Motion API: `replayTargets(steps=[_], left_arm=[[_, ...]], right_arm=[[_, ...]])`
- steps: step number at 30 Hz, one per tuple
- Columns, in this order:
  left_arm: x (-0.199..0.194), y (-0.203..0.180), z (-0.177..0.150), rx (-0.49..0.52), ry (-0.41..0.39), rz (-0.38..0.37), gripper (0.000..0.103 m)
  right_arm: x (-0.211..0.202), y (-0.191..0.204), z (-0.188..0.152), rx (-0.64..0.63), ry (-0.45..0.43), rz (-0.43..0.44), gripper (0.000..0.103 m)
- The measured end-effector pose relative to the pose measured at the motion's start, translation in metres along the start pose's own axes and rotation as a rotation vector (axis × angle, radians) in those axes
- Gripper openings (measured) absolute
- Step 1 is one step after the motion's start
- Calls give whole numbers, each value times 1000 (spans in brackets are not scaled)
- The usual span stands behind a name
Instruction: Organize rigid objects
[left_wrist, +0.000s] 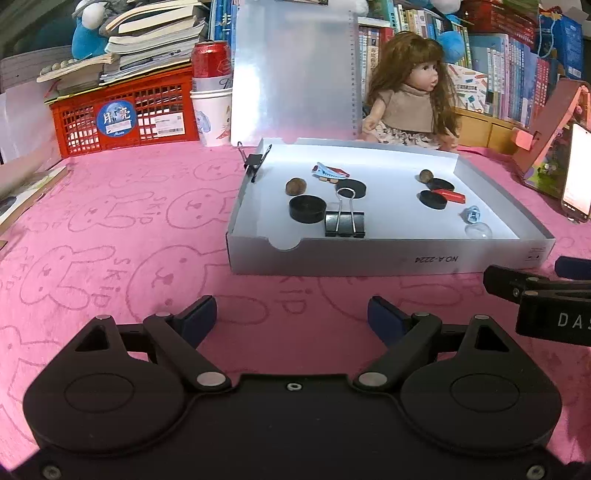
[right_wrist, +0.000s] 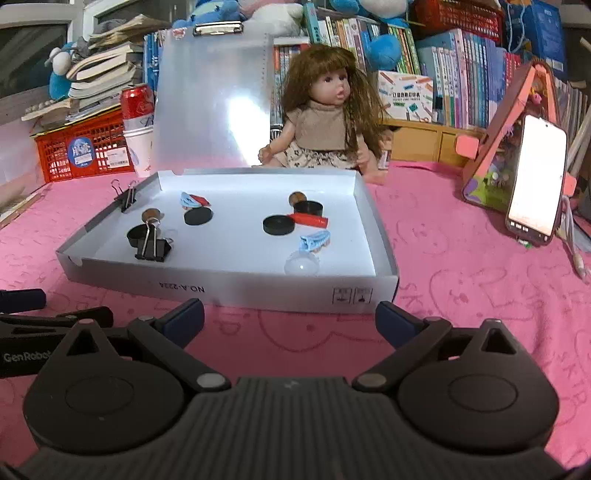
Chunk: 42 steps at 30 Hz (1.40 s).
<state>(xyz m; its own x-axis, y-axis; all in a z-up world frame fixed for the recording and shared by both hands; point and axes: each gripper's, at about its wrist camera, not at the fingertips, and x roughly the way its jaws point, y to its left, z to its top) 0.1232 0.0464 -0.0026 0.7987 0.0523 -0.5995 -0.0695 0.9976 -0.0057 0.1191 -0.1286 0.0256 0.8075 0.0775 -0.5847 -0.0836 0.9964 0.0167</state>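
Two black hand-held grippers with blue pads, left gripper (left_wrist: 291, 319) and right gripper (right_wrist: 290, 319), both spread wide and holding nothing, poised over pink rabbit-print cloth (left_wrist: 110, 240) just short of a shallow white cardboard box lid (left_wrist: 369, 254). Inside that lid, scattered: large black binder clip (left_wrist: 344, 221), three or four black round discs such as one near the front (left_wrist: 307, 208), two brown nuts, one at (left_wrist: 296, 186), a red plastic bar (left_wrist: 450, 195), small blue clips, one at (right_wrist: 314, 240), and a clear dome (right_wrist: 302, 264). Second black binder clip (left_wrist: 253, 162) clamped on the lid's far-left rim. Likely trouble: round nuts and the clear dome rolling away under a pinch; thin discs slipping from the pads; light lid sliding or tipping if its wall gets nudged; grippers bumping each other, being close side by side. Readable writing: "NO.A-2224" upside down on the lid's front wall; "DAS" and "GenRobot" on the gripper bodies; "SKIP" on the cloth; Chinese characters on a blue sticker on the red plastic crate (left_wrist: 125, 114).
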Motion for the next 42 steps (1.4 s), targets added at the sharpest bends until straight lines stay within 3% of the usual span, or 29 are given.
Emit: replayTargets(steps=[9,20,23,31,42], left_arm=[[2,-1,-3,4,-26,16,91],[4,-1,-6,2,-28,6,96],[4,0,-5,1,-22,-14,103],[6,-2,-5,15,-16,-6,103],[5,-2,-5,15,-17,-7,103]], right_arm=[[12,-5,-8,30,58,5,103],[13,1,-9,1,67,-11,103],[13,1,-9,2,66,-11,103],[9,-11,-10,76,39,39,103],[12,-2,-9,21,61,0,103]])
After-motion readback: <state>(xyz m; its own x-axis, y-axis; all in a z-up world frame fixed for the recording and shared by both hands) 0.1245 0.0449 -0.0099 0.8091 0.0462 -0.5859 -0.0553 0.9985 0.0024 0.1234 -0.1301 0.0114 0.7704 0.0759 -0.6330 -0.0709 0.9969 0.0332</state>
